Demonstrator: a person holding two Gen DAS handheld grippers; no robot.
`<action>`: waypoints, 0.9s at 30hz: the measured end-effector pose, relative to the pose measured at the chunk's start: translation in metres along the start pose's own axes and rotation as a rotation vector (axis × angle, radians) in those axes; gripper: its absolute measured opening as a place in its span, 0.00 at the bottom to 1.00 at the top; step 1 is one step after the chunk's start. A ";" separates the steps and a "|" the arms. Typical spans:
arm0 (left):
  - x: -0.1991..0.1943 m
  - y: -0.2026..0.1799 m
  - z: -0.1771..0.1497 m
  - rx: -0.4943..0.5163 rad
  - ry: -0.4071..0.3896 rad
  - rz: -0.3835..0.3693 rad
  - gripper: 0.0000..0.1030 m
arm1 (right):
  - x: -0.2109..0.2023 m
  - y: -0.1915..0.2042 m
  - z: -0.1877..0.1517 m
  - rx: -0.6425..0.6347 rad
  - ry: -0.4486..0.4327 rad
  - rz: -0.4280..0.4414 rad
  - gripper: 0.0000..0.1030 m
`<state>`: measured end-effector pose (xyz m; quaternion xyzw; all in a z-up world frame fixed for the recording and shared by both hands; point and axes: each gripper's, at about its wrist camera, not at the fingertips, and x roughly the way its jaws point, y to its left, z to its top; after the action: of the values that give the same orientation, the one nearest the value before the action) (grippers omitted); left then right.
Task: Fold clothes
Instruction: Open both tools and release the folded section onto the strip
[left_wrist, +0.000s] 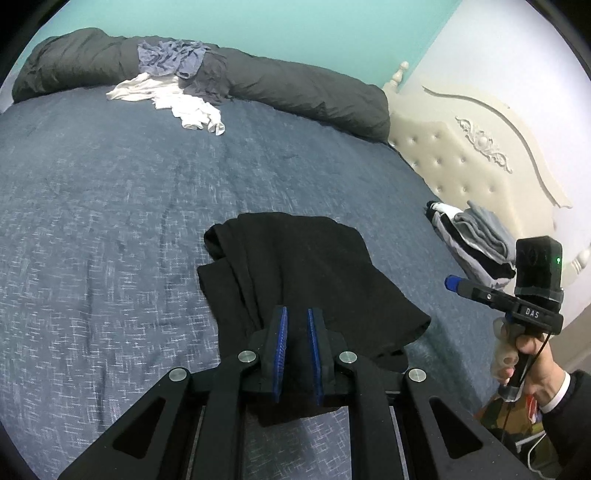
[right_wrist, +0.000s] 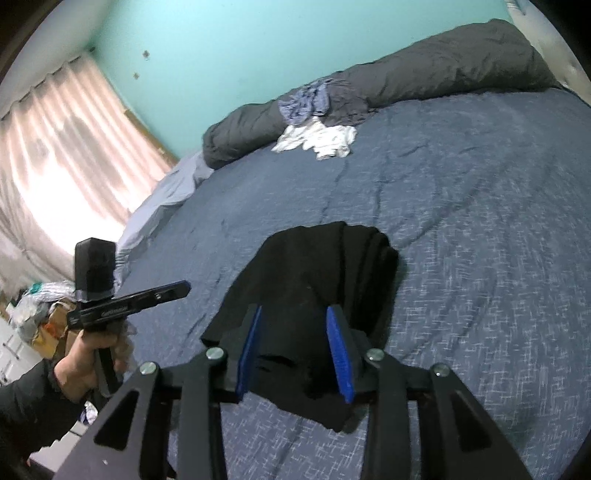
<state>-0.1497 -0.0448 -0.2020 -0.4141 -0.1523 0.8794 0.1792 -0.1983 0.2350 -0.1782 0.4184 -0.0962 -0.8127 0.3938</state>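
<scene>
Lying near the edge of the bed (left_wrist: 110, 192), the black garment (left_wrist: 295, 266) looks partly folded and bunched. A folded stack (left_wrist: 476, 240) sits by the headboard, while a crumpled pile (left_wrist: 173, 85) waits near the dark duvet. The left gripper (left_wrist: 297, 325) has narrow fingers with cloth between them, and the right gripper (right_wrist: 295, 332) is spread wide over the garment.

text: "DAS" | on: right tool (left_wrist: 452, 283) body, white letters
</scene>
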 end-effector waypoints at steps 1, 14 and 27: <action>0.004 -0.001 0.001 -0.004 0.004 -0.001 0.12 | 0.002 -0.001 0.001 0.004 0.003 -0.004 0.36; 0.047 0.010 -0.008 -0.095 0.101 -0.024 0.43 | 0.055 -0.023 -0.010 0.188 0.062 -0.025 0.57; 0.051 0.014 -0.020 -0.087 0.131 -0.048 0.19 | 0.041 -0.030 -0.022 0.256 0.012 0.036 0.56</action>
<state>-0.1669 -0.0328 -0.2542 -0.4742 -0.1884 0.8384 0.1916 -0.2126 0.2295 -0.2321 0.4683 -0.2042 -0.7842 0.3522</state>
